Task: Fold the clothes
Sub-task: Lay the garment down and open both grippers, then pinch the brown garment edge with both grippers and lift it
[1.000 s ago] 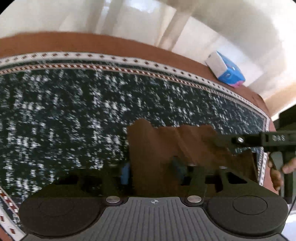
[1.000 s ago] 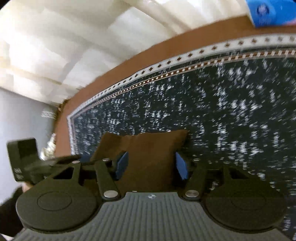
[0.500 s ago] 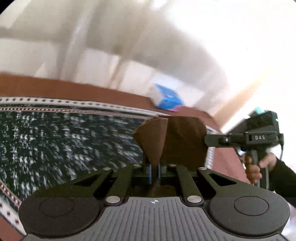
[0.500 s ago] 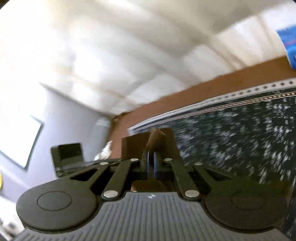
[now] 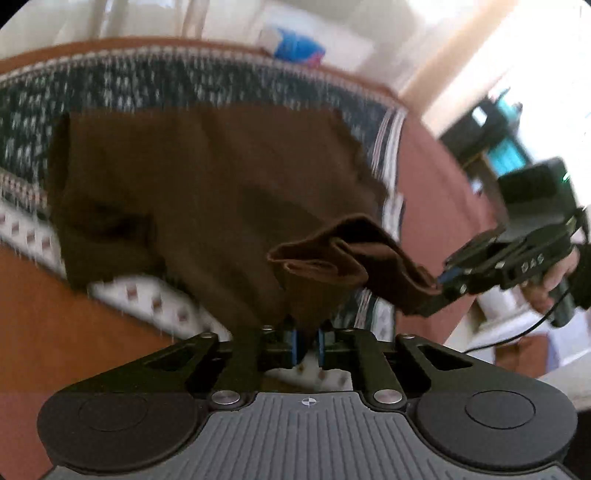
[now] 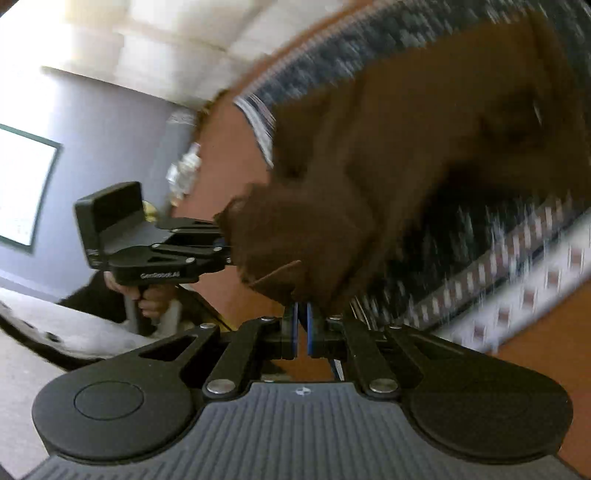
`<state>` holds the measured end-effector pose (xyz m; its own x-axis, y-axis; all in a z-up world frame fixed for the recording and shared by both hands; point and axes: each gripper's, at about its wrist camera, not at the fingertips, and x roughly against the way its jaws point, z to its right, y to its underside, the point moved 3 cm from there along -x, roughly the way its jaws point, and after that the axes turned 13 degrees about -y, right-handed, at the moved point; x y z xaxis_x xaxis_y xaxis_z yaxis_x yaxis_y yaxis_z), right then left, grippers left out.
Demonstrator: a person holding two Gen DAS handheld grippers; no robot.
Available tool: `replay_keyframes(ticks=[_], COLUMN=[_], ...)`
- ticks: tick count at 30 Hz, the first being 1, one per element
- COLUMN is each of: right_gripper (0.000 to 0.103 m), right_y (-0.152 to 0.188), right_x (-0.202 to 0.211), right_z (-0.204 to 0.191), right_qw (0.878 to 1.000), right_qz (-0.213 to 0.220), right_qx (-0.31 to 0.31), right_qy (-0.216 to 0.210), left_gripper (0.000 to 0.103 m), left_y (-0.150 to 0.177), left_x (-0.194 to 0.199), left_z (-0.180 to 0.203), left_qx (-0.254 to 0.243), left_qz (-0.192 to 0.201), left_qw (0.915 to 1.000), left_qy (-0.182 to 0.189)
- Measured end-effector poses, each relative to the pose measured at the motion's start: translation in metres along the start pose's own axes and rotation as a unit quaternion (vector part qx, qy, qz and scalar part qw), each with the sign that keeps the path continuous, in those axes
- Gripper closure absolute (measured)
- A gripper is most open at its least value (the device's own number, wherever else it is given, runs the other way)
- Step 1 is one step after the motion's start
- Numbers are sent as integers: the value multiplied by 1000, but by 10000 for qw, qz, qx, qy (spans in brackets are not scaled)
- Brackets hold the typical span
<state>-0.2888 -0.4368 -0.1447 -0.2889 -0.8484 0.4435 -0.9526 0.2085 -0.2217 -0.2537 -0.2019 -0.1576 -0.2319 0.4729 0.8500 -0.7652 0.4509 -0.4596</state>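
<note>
A brown cloth is hanging in the air over a patterned bedspread, with most of its body spreading out and drooping toward the covering below. The left gripper is pinching one bunched edge of the cloth, its blue-padded jaws drawn nearly together with only the fabric between them. The right gripper is doing the same at another edge, jaws closed tight on a thick wad of brown fabric. In the left wrist view the right gripper is showing at the side, clamping a folded corner, with a hand wrapping around its handle. In the right wrist view the left gripper is showing likewise, gripped from beneath by the other hand in a dark sleeve.

The bedspread is dark blue-black, flecked with white, and is running out to a pale border marked with small reddish diamonds; beyond that a plain rust-brown band is lying. A blue and white box is sitting at the far edge of the bed. Pale curtains are glowing with daylight behind it. To the left, a grey-blue wall is carrying a bright framed panel. Both views are smeared by motion.
</note>
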Motion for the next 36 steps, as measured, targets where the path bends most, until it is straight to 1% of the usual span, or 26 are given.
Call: replay_keyframes(ticks=[3, 4, 5, 7, 10, 12, 13, 14, 16, 17, 18, 20, 22, 24, 26, 27, 29, 31, 33, 36], right_gripper=[97, 97, 96, 95, 94, 91, 91, 87, 74, 65, 64, 64, 64, 56, 54, 54, 54, 53, 49, 49], right_y=[20, 25, 29, 36, 46, 49, 47, 44, 33, 22, 12, -14, -43, -65, -80, -88, -97, -108, -115, -121], right_x=[-6, -8, -8, -9, -13, -12, -6, 0, 13, 19, 25, 35, 43, 45, 49, 52, 68, 64, 62, 58], right_z=[11, 14, 18, 25, 27, 28, 25, 22, 18, 16, 14, 10, 10, 17, 28, 35, 53, 64, 72, 84], right_qw=[9994, 9988, 9979, 9956, 9902, 9887, 9888, 9888, 9892, 9885, 9876, 9840, 9750, 9652, 9604, 9581, 9571, 9598, 9618, 9667], right_qz=[96, 106, 107, 102, -173, -210, -87, 37, 331, 467, 604, 920, 1332, 1681, 1817, 1880, 1864, 1795, 1704, 1598], right_qx=[-104, -106, -156, -249, -161, -176, -186, -192, -132, -43, 46, 225, 384, 468, 438, 421, 351, 278, 251, 86], right_qy=[331, 476, 614, 893, 1374, 1474, 1477, 1478, 1424, 1436, 1447, 1506, 1738, 1946, 2064, 2121, 2188, 2140, 2128, 1998], left_gripper=[73, 67, 54, 41, 33, 33, 33, 33, 33, 33, 33, 33, 33, 33, 33, 33, 33, 33, 33, 33], left_y=[18, 22, 25, 31, 39, 43, 43, 40, 28, 18, 5, -24, -55, -81, -103, -112, -125, -132, -134, -136], left_x=[-8, -9, -10, -7, 0, 10, 17, 26, 41, 48, 53, 54, 45, 33, 18, 12, 2, -4, -10, -17], left_z=[-2, -3, -4, -4, -6, -12, -16, -22, -38, -47, -57, -76, -95, -111, -124, -127, -133, -134, -136, -139], left_qx=[-169, -189, -208, -257, -327, -262, -173, -20, 316, 508, 719, 1132, 1510, 1821, 2084, 2149, 2221, 2232, 2288, 2396], left_qz=[-65, -75, -105, -158, -267, -312, -301, -255, -60, 85, 275, 689, 982, 1077, 1055, 1031, 967, 914, 881, 843], left_qw=[9995, 9994, 9993, 9991, 9986, 9986, 9988, 9992, 9988, 9976, 9949, 9862, 9761, 9690, 9641, 9630, 9619, 9626, 9616, 9591], left_qy=[-256, -281, -295, -285, -304, -334, -331, -309, -361, -467, -649, -996, -1212, -1275, -1263, -1256, -1265, -1234, -1234, -1253])
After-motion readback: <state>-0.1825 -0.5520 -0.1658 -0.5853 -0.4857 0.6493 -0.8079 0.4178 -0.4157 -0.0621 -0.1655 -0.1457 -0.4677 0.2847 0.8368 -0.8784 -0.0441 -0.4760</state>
